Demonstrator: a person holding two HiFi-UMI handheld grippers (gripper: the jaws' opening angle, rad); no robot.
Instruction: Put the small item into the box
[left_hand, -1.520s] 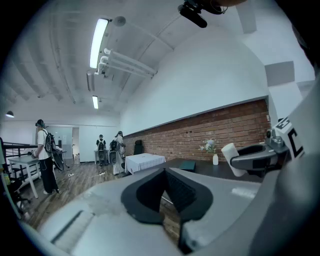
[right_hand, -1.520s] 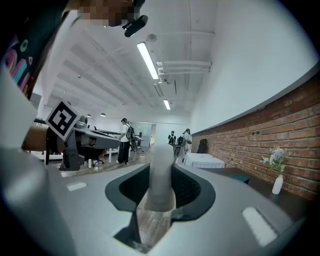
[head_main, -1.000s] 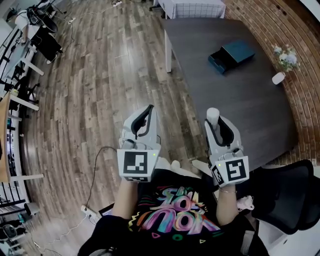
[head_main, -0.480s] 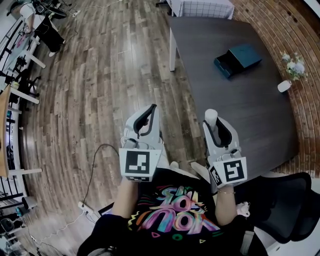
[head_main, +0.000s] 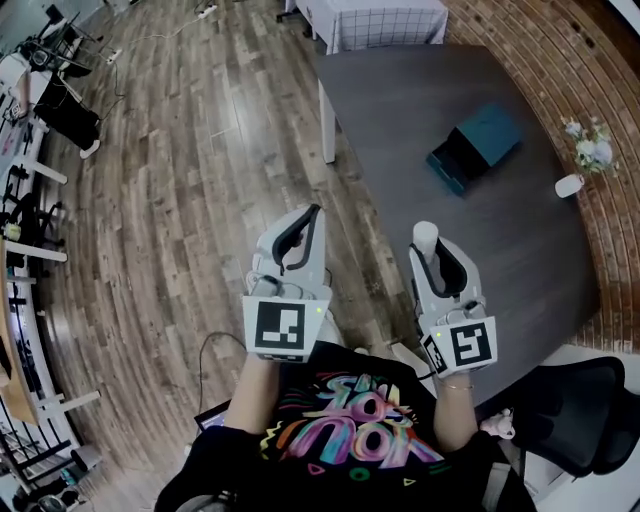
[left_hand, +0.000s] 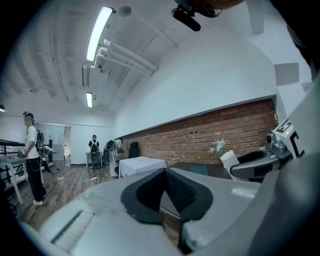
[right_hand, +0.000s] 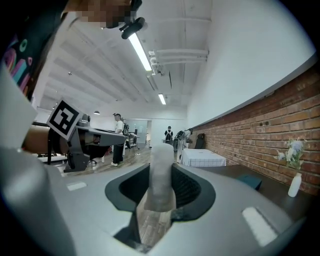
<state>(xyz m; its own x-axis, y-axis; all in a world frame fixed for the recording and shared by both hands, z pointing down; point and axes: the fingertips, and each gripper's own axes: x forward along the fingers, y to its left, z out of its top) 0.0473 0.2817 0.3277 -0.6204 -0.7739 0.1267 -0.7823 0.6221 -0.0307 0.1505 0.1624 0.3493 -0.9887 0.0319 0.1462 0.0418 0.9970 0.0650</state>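
Note:
My right gripper (head_main: 430, 243) is shut on a small white cylinder (head_main: 425, 233), which stands up between the pads in the right gripper view (right_hand: 162, 172). It hangs over the near edge of a dark table (head_main: 400, 90). The teal box (head_main: 474, 146), its dark drawer side open, sits far ahead at the table's right part; it also shows as a small teal block (right_hand: 248, 180). To the left, my left gripper (head_main: 312, 212) is over the wooden floor, its jaws meeting at the tips with nothing between them (left_hand: 165, 172).
A small white vase (head_main: 568, 185) with flowers stands at the table's right edge by the brick wall. A black chair (head_main: 580, 420) is at the near right. A white-clothed table (head_main: 375, 18) stands beyond. A cable (head_main: 205, 350) lies on the floor. People stand far off.
Both grippers have been carried forward toward the table, with the cylinder still gripped. The view has swung a little, so the box and table sit differently in the picture.

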